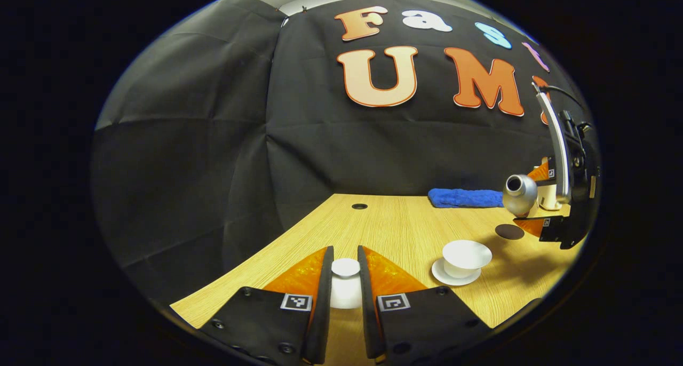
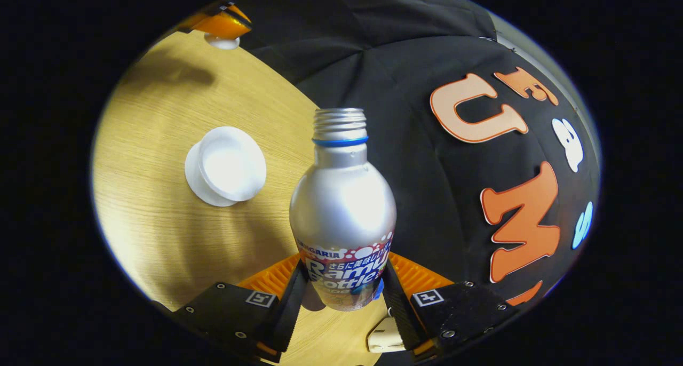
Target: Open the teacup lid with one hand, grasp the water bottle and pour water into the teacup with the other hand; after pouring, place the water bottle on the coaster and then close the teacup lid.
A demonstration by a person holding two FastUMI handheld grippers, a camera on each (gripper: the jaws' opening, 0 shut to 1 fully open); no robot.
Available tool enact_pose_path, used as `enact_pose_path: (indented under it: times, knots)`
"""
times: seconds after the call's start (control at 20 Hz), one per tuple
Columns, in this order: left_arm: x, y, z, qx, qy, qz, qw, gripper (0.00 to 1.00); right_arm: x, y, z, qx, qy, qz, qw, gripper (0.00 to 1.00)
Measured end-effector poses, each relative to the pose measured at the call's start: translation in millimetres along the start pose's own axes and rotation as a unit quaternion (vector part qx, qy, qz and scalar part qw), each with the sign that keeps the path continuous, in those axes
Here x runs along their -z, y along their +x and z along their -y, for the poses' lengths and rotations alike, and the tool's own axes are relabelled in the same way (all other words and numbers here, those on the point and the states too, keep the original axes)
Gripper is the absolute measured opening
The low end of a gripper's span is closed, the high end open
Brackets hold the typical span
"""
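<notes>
Silver bottle [image 2: 341, 206] clamped in right gripper [image 2: 344, 296], tilted.

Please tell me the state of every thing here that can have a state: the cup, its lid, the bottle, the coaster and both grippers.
teacup: open, on its saucer
teacup lid: off the cup, held up
water bottle: uncapped, lifted, tilted toward the cup
coaster: bare
left gripper: shut on the lid
right gripper: shut on the bottle
blue towel: folded, lying at the table's far edge

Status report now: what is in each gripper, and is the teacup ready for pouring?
Left gripper shut on lid, held aside. Right gripper shut on water bottle, tilted, uncapped. Teacup open on saucer. Coaster free; nothing in the way.
</notes>
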State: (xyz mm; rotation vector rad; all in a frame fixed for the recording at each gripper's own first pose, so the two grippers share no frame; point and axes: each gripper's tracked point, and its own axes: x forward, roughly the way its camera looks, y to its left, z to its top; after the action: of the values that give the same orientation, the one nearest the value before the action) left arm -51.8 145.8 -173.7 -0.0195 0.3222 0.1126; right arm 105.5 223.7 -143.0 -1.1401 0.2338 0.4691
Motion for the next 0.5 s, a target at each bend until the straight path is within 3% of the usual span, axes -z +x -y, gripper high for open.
enact_pose_path:
  times: [0.5]
  knots:
    - [4.9,-0.1,-11.9,-0.007,-0.003,0.0,1.0,0.3,-11.6,10.4,-13.3,0.018,-0.105,0.005,0.994,0.78]
